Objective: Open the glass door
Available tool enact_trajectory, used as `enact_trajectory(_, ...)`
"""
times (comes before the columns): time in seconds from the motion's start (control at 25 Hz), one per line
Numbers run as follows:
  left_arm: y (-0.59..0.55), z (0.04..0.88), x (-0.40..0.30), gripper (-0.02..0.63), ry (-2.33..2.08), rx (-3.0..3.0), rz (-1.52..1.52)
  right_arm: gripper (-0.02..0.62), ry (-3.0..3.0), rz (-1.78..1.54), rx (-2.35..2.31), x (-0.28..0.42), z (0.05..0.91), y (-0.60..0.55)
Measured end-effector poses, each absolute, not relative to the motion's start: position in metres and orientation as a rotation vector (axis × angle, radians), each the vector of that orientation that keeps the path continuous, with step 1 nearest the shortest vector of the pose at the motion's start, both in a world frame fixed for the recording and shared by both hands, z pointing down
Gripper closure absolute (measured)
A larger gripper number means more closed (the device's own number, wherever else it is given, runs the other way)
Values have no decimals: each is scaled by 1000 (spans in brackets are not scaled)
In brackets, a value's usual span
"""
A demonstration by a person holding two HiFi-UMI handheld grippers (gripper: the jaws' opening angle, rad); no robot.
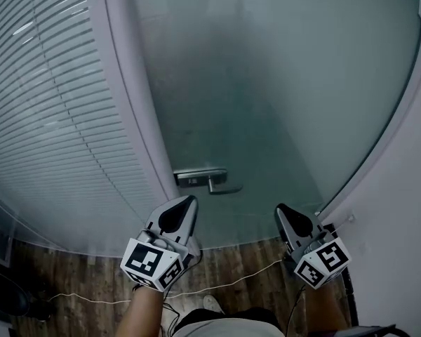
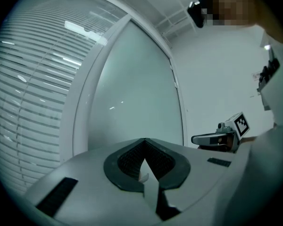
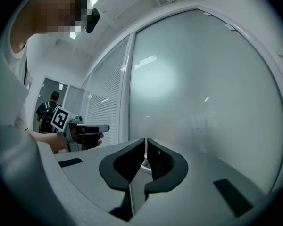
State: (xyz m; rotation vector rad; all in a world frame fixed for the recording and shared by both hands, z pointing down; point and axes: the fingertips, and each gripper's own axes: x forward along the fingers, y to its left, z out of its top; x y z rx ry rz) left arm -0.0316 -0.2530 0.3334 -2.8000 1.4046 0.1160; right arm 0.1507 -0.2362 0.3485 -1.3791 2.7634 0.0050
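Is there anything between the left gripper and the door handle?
Nothing is in the way. In the head view, only the bare glass door shows between the left gripper and the handle, and the two don't touch.

No word, number or brand name can be read in any of the views. The only printed marks are black-and-white square patterns. One set is on the cube (image 1: 151, 262) of the left gripper (image 1: 189, 201), and another is on the cube (image 1: 323, 261) of the right gripper (image 1: 281, 208). These are code patterns made of blocks, not letters or digits. The same kind of pattern shows on the cubes in the two gripper views, again without text. The metal lock plate (image 1: 198, 177) on the glass door (image 1: 266, 90) shows no print that I can read.
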Motion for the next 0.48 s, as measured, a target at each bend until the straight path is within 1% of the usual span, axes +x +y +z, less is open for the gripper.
enact_trajectory(0.48,-285,340,-40,607,1479,-2783,107,590,2912,-6,-1277,137,365,-300)
